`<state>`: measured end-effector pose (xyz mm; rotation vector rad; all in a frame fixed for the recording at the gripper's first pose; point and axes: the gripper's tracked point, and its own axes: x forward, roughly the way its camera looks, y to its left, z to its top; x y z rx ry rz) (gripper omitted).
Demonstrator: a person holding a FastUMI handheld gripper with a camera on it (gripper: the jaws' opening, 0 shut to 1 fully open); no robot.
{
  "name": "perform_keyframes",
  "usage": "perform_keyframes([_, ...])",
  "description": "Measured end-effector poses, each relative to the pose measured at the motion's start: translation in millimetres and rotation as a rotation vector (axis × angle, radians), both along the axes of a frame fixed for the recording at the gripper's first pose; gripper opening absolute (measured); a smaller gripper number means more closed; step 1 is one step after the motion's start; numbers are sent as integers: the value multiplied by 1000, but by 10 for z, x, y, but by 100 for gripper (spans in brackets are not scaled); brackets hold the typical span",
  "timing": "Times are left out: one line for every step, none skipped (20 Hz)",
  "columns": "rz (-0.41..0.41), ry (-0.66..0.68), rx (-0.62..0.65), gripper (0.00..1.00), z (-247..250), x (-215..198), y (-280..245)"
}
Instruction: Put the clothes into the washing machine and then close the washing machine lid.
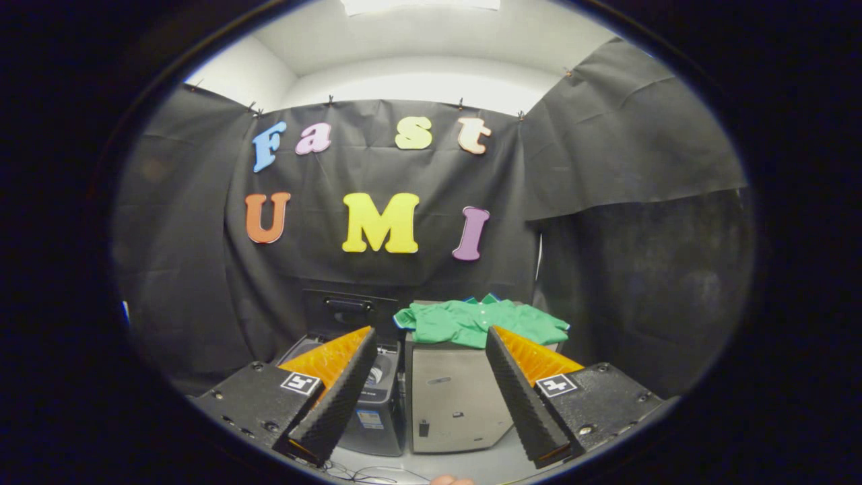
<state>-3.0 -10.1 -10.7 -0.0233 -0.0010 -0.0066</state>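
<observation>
The gripper [431, 377] is spread wide and grasps nothing; its two wedge-shaped fingers [337, 397] have ribbed black pads and orange backs. Beyond them a crumpled green shirt [479, 322] with blue trim lies atop a boxy grey metal cabinet [452, 397]. Just left of the cabinet stands the dark washing machine [377, 411], its flat lid [348, 311] raised upright against the far wall

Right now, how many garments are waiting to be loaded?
1: a green fabric garment lying on the grey metal cabinet, beyond the open gripper, beside the open-lidded washing machine. More may be hidden inside.
</observation>
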Motion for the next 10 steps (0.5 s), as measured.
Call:
perform_keyframes([-3, -3, 1, 100, 10, 10, -4])
perform_keyframes([-7, -5, 5, 100, 17, 16, -10])
perform_keyframes([-10, -5, 11, 100, 21, 27, -5])
perform_keyframes([-11, -10, 20, 100, 36, 34, 5])
perform_keyframes([-19, -15, 31, 100, 56, 44, 3])
perform_keyframes([-30, -12, 43, 100, 58, 62, -8])
perform_keyframes([-41, -8, 54, 100, 49, 68, -18])
perform_keyframes([-52, -5, 64, 100, 54, 75, -36])
perform_keyframes([-61, -5, 73, 100, 64, 100, -52])
perform_keyframes([-71, -9, 77, 100, 88, 103, -81])
